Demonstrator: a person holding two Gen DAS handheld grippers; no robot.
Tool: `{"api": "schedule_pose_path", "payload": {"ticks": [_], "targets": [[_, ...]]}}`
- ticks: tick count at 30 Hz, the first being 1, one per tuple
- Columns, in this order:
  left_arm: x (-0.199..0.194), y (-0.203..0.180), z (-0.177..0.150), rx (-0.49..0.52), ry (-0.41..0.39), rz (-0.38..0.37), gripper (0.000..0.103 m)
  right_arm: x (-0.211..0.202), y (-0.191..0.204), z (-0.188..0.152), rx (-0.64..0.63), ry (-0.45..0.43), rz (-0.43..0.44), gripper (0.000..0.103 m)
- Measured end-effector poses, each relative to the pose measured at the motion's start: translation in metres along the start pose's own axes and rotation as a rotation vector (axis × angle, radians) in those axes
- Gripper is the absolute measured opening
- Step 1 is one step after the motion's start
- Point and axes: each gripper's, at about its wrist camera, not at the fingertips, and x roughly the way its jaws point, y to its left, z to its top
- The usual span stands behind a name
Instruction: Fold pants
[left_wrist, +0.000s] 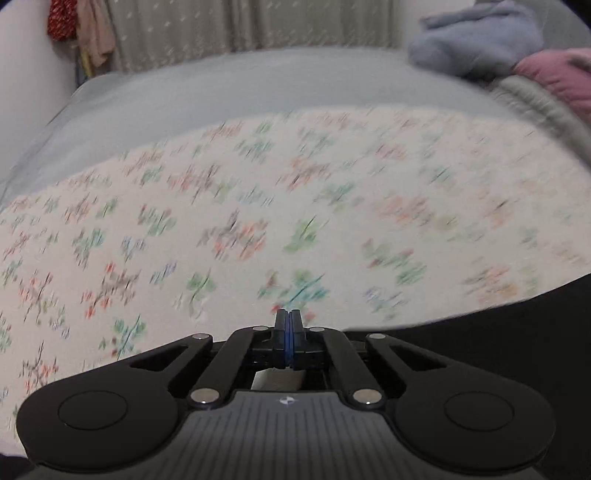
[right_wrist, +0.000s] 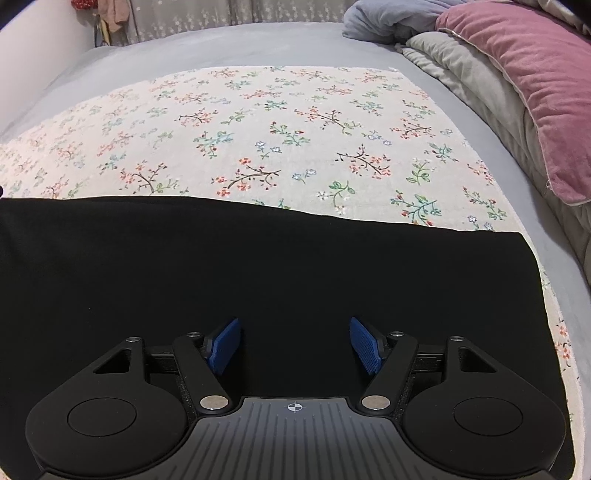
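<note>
The black pants (right_wrist: 229, 266) lie flat across the lower half of the right wrist view, on a floral sheet (right_wrist: 280, 125) spread over the bed (right_wrist: 221, 40), their far edge straight and smooth. They look laid out or part-folded (which, I cannot tell), so more folds probably remain. The right gripper (right_wrist: 294, 341) hovers over the dark cloth, fingers well apart and holding nothing. In the blurred left wrist view the left gripper (left_wrist: 289, 321) has its fingers nearly together; nothing visible sits between them, with the pants only at lower right
</note>
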Motion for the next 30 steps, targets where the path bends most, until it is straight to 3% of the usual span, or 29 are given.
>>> {"api": "schedule_pose_path", "payload": {"ticks": [2,4,5,7,10,12,17,19,23,27,30], "targets": [[-0.006,0.007,-0.003,-0.063,-0.024,-0.018,0.027,0.001,-0.001,0.000,0.002,-0.004,-0.011,0.067],[-0.025,0.025,-0.007,-0.210,-0.071,-0.073,0.028,0.000,-0.001,0.001,-0.005,-0.014,-0.025,0.067],[-0.036,0.033,-0.011,-0.272,-0.087,-0.101,0.034,-0.001,-0.001,0.001,-0.015,-0.022,-0.035,0.067],[-0.059,0.041,-0.023,-0.309,-0.102,-0.102,0.037,-0.001,0.000,0.002,-0.032,-0.031,-0.041,0.067],[-0.082,0.045,-0.043,-0.212,-0.077,-0.008,0.052,-0.005,0.002,0.005,-0.048,-0.065,-0.014,0.067],[-0.092,0.067,-0.055,-0.206,-0.073,0.079,0.055,-0.009,0.007,0.006,-0.061,-0.098,0.043,0.067],[-0.108,0.164,-0.092,-0.454,-0.048,0.171,0.058,-0.015,0.027,0.012,-0.096,-0.156,0.210,0.067],[-0.113,0.185,-0.107,-0.503,-0.041,0.199,0.067,-0.009,0.042,0.023,-0.083,-0.159,0.265,0.067],[-0.116,0.194,-0.123,-0.498,-0.036,0.202,0.084,0.006,0.101,0.066,-0.111,-0.156,0.460,0.067],[-0.112,0.193,-0.128,-0.426,-0.032,0.218,0.090,0.028,0.198,0.123,-0.221,-0.124,0.698,0.067],[-0.104,0.199,-0.135,-0.441,-0.038,0.192,0.097,0.046,0.275,0.149,-0.397,-0.099,0.735,0.065]]}}
